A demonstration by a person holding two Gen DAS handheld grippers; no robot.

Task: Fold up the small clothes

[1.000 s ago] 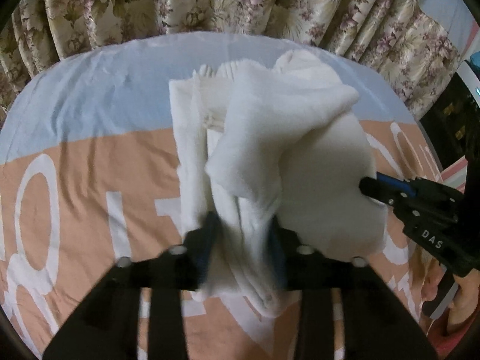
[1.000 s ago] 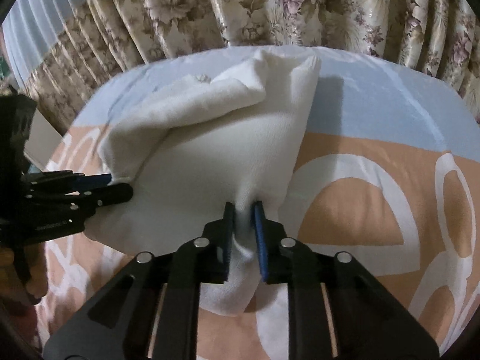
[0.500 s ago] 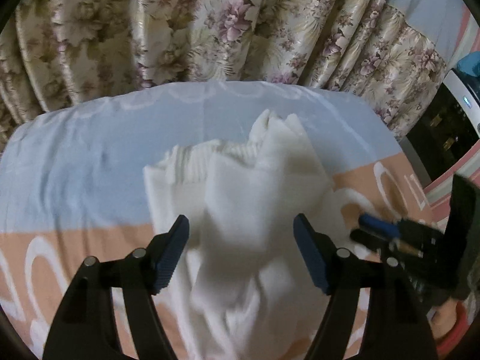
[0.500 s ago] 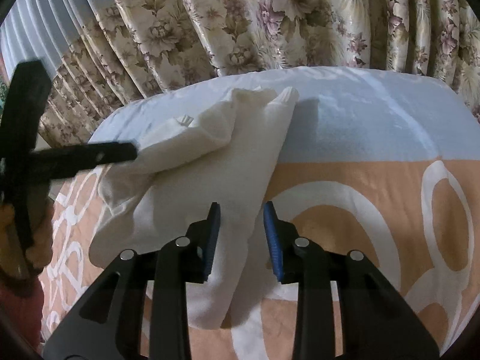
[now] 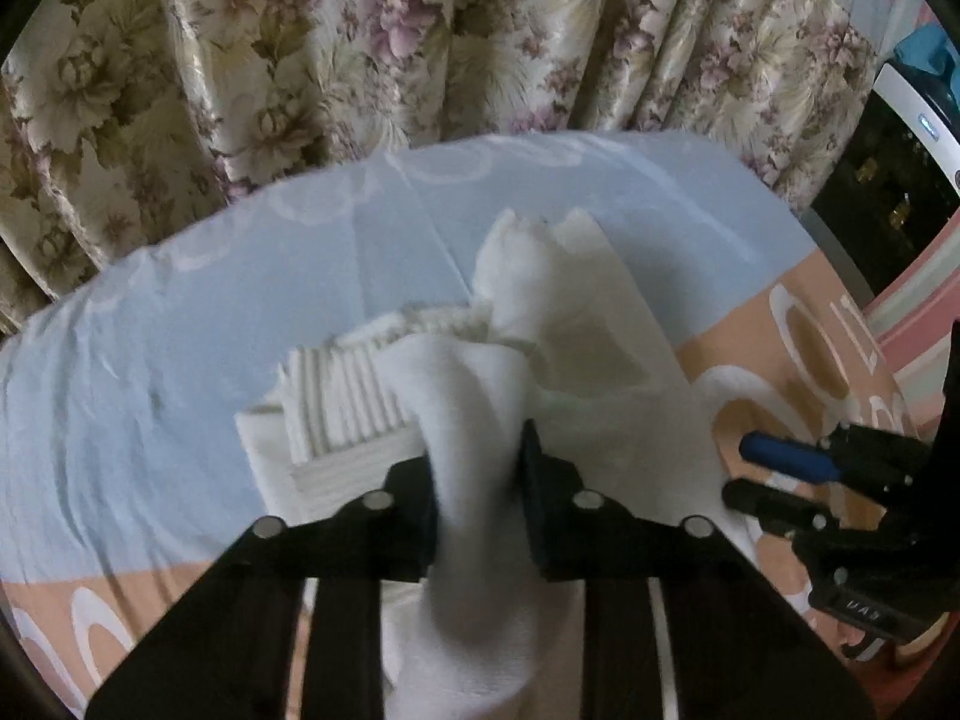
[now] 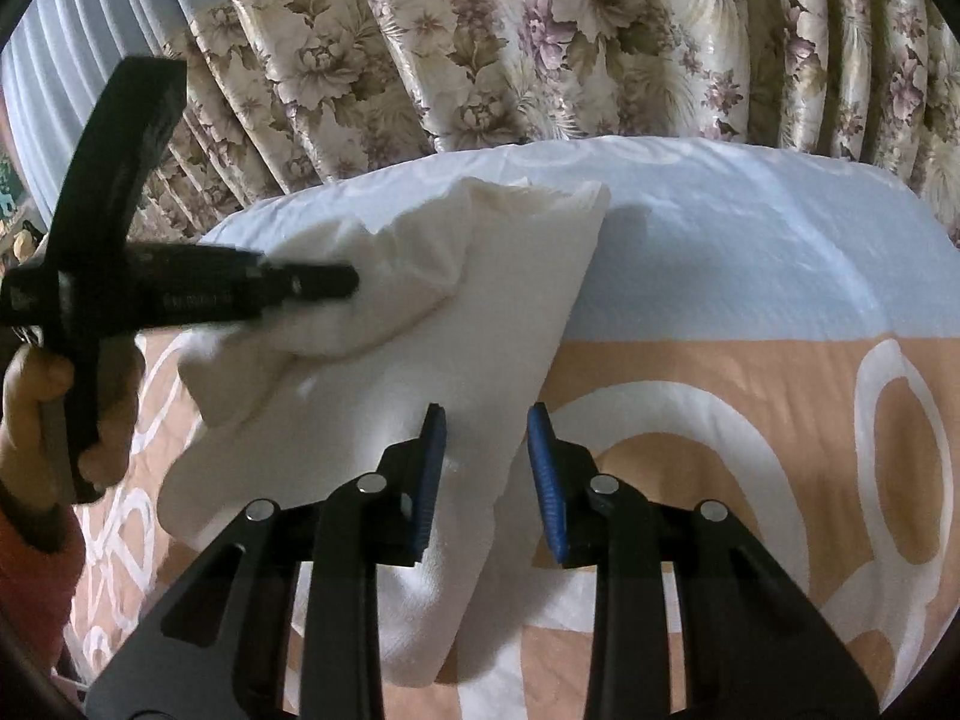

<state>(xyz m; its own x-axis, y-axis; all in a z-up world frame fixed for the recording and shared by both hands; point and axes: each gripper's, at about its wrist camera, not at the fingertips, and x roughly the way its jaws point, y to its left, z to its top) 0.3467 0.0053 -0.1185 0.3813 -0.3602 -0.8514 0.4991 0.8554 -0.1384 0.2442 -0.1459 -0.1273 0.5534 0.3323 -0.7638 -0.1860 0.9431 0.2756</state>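
A small white garment (image 5: 576,348) lies on the bed with a ribbed waistband (image 5: 354,396) at its left. My left gripper (image 5: 477,480) is shut on a bunched fold of the garment (image 5: 474,456), which hangs between its fingers. In the right wrist view the garment (image 6: 456,324) spreads flat from the far edge toward me. My right gripper (image 6: 486,462) is open and empty, just above the garment's near right edge. The left gripper (image 6: 336,282) shows there at the left, pinching the raised fold. The right gripper (image 5: 744,468) shows at the right of the left wrist view.
The bed sheet (image 6: 750,276) is pale blue at the far half and orange with white rings at the near half (image 6: 690,396). Flowered curtains (image 5: 420,42) hang close behind the bed. A dark cabinet (image 5: 876,180) stands at the right.
Both grippers let go of the garment half a second ago. My left gripper has since shut again on a fold of it. My right gripper has stayed open and pulled back slightly.
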